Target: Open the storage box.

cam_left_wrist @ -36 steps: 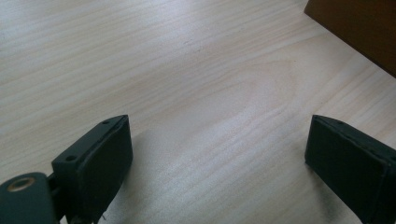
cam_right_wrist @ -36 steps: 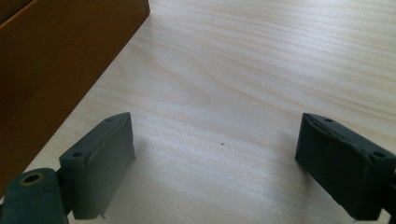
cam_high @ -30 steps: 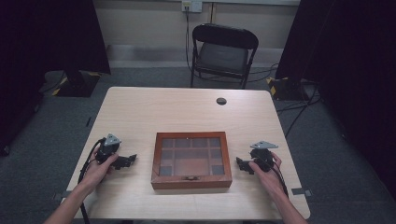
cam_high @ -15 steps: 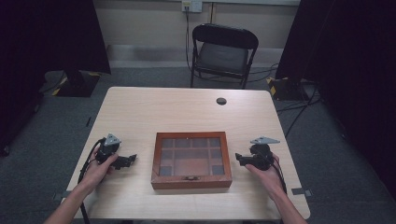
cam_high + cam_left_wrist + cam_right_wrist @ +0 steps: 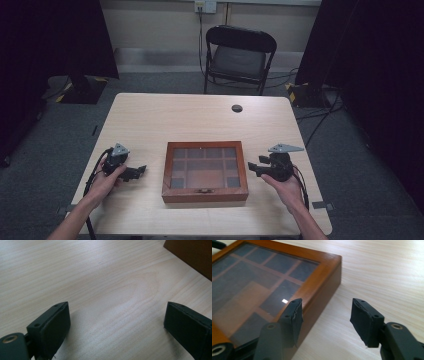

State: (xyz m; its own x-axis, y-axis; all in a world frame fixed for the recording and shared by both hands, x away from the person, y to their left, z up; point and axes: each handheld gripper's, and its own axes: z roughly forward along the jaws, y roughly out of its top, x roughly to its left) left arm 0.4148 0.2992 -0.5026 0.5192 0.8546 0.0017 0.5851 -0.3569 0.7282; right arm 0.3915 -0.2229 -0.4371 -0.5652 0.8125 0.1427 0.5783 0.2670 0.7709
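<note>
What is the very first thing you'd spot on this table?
The wooden box with its glass lid shut sits at the near middle of the pale table, its dark compartments showing through the glass. A hand holds a black gripper on each side of it: the left gripper with jaws wide open, the right gripper just closing its jaws on nothing. Behind the table stands a black folding chair.

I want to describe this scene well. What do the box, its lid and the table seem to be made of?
The box looks like reddish-brown wood with a smooth, slightly glossy finish. Its lid pane seems to be glass or clear plastic: it reflects a light spot, and compartments show through. The table looks like pale wood or wood-look laminate with fine grain.
</note>
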